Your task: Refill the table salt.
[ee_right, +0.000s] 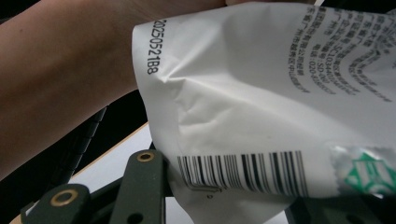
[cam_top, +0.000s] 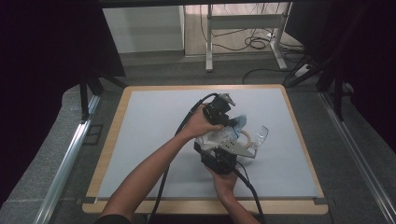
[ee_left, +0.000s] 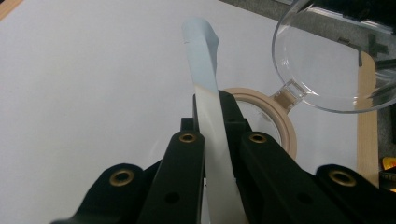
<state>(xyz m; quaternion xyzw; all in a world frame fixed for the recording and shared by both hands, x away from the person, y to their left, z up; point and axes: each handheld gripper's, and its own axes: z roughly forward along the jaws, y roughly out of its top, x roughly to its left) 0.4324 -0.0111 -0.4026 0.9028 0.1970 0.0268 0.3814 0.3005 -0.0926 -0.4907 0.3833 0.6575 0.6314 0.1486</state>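
Observation:
A white packet (cam_top: 215, 136) with a pale blue end hangs between my two grippers above the middle of the mat. My left gripper (cam_top: 229, 120) is shut on its thin pale edge (ee_left: 203, 56), which stands straight up between the jaws of that gripper (ee_left: 212, 123). In the right gripper view the packet (ee_right: 261, 93) shows a barcode and a printed date code, and its lower part sits between the jaws of my right gripper (ee_right: 224, 191), which looks shut on it from below (cam_top: 219, 142). Only one finger (ee_right: 144, 186) shows; the other is hidden behind the packet.
A beige ring (ee_left: 286, 128) with a hinged clear round lid (ee_left: 327, 60) lies on the grey mat (cam_top: 154, 121) just right of the grippers (cam_top: 254, 137). The person's left forearm (ee_right: 60, 84) crosses close to the right gripper. The wooden table edge (cam_top: 205, 206) surrounds the mat.

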